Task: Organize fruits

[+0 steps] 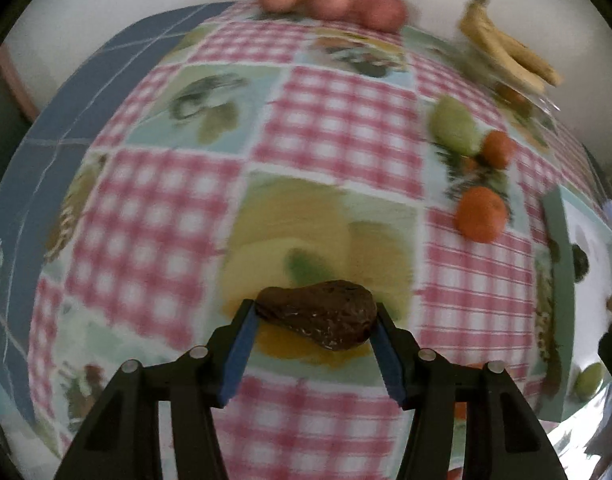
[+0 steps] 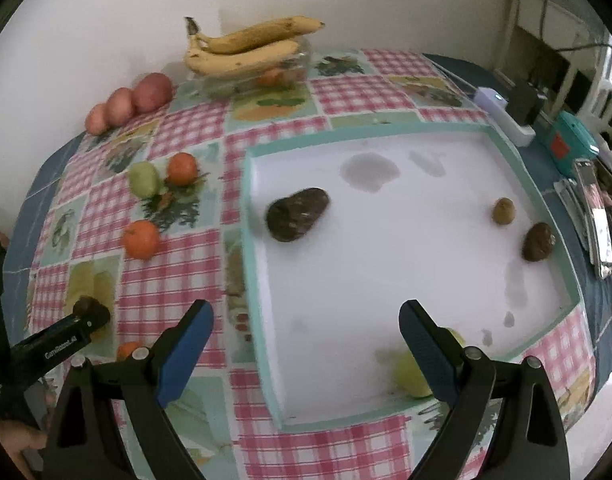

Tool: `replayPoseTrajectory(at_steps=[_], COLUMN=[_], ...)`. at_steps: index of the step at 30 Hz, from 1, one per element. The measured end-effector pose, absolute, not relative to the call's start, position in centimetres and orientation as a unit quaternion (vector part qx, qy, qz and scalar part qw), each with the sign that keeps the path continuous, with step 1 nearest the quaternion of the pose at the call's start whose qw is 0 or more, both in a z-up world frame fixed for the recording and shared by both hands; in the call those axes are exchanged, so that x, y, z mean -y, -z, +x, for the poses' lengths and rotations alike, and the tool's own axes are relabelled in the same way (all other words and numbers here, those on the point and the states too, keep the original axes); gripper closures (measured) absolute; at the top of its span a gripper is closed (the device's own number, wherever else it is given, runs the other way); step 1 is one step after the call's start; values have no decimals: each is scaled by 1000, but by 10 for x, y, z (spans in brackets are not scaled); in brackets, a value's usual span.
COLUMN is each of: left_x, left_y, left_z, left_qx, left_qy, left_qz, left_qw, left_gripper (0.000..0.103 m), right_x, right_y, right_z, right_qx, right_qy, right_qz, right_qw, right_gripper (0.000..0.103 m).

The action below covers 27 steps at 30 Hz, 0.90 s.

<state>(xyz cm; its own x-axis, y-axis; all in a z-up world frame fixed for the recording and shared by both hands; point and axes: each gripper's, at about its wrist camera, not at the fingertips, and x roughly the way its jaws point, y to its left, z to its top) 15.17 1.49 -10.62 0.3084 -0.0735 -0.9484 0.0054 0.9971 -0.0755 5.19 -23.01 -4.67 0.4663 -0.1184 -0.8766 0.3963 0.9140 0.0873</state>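
Surface: bench under a pink-check, fruit-print oilcloth (image 1: 337, 120), white wall behind; landmark is the shallow white tray with teal rim (image 2: 248, 216).
Task thing: dark brown, rough-skinned, pear-shaped avocado (image 1: 319, 314), off the tray's left rim, over the yellow print square.
Left gripper (image 1: 314, 342): jaws narrowed onto the avocado, blue pads (image 1: 242, 350) against both ends, so it is gripped.
Long axis: runs jaw to jaw, fat end toward the right-hand pad; held end-on, likely a slippy grip.
Right gripper (image 2: 306, 354): jaws wide, nothing held, above the tray's near edge.
Key relation: tray lies to the right of the left jaws; a second similar avocado (image 2: 298, 220) is already inside it near the left rim.
Nearer hand: left, judged to do the carry.
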Motion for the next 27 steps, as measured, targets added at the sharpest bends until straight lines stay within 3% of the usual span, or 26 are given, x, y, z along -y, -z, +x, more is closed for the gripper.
replayPoseTrajectory(at_steps=[12,17,19,21,27], left_x=[-88,-101,-97,-87,-73], left_y=[101,99,99,100,102], left_z=[137,133,132,135,140], left_qx=[-588,-586,-587,-587,-588], left_qy=[-46,-52,-53,-56,-60], left_qz=[-80,-98,-94,-89,-88], left_qw=[803,802,802,802,802], left_gripper=[44,44,44,44,44], right_x=[169,151,149,151,148], right_y=[40,51,58,64,77], right_z=[64,69,71,71,75], right_qx=[-490,-511,-526,-538,-559], right_qy=[47,18,16,11,-9], right_qz=[121,107,107,115,137], right_qw=[862,853,843,835,818], right_gripper=[10,40,58,62,64])
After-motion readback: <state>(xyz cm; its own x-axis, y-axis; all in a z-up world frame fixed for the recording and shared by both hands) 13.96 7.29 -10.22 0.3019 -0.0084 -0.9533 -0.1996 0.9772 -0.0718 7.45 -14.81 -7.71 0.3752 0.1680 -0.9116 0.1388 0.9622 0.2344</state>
